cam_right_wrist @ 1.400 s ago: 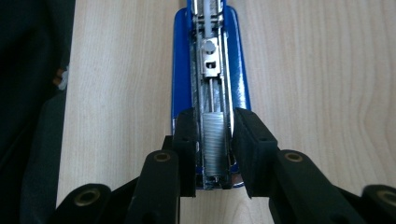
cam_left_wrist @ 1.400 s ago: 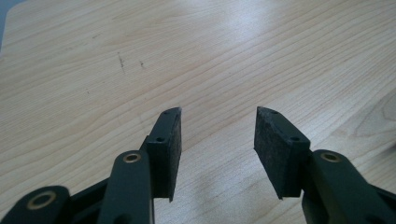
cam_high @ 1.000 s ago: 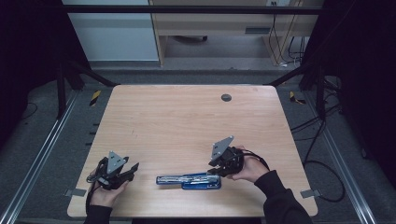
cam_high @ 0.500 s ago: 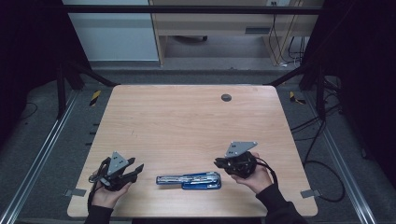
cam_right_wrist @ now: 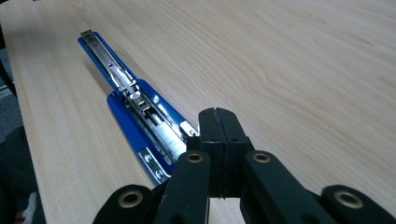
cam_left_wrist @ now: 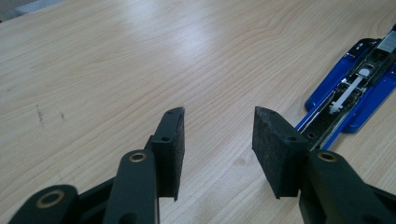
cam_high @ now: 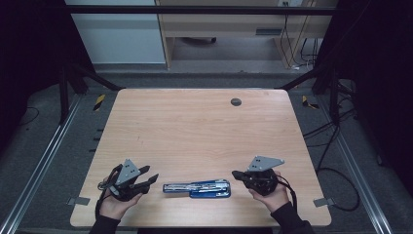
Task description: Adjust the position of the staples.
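Your right hand-held gripper (cam_high: 239,174) moved right off stapler (cam_high: 197,188), jaws just closed, empty. Desk (cam_high: 195,126) lower centre: opened blue stapler, long axis left-right, between both. Left hand-held gripper (cam_high: 150,178) half-open, empty, slightly farther.

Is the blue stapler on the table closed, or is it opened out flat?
Opened out flat. The blue stapler lies unfolded on the table, and its metal staple channel faces up, exposed along its length in both gripper views.

A light wooden table (cam_high: 195,131) with a dark round grommet (cam_high: 235,102) near its far edge
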A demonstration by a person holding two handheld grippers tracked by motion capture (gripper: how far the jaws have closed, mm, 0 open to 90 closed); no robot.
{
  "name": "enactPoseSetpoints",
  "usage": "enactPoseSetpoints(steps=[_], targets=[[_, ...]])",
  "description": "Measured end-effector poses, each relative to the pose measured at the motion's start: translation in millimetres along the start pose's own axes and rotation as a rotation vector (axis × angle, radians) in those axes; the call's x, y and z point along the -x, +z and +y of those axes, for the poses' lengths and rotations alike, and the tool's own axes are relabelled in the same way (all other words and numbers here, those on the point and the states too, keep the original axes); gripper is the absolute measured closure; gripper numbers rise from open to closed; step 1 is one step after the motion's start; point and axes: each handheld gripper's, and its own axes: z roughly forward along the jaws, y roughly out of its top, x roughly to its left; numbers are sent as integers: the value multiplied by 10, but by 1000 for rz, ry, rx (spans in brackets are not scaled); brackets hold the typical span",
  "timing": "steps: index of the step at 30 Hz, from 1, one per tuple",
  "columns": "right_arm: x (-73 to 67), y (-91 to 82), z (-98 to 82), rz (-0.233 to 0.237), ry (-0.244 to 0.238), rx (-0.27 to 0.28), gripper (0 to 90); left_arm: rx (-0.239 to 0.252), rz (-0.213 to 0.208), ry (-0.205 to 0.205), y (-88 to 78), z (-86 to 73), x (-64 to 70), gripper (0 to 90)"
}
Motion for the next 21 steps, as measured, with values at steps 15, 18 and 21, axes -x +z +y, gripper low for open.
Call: enactPoseSetpoints(steps=[15, 18, 21], targets=[[-130, 9, -199, 1, 20, -29, 900, -27, -164, 100, 74, 79, 120, 514], [-165, 27, -209, 5, 19, -30, 900, -45, -194, 121, 101, 89, 134, 504], [-198, 66, -224, 12, 15, -40, 900, -61, -205, 135, 133, 89, 153, 493]])
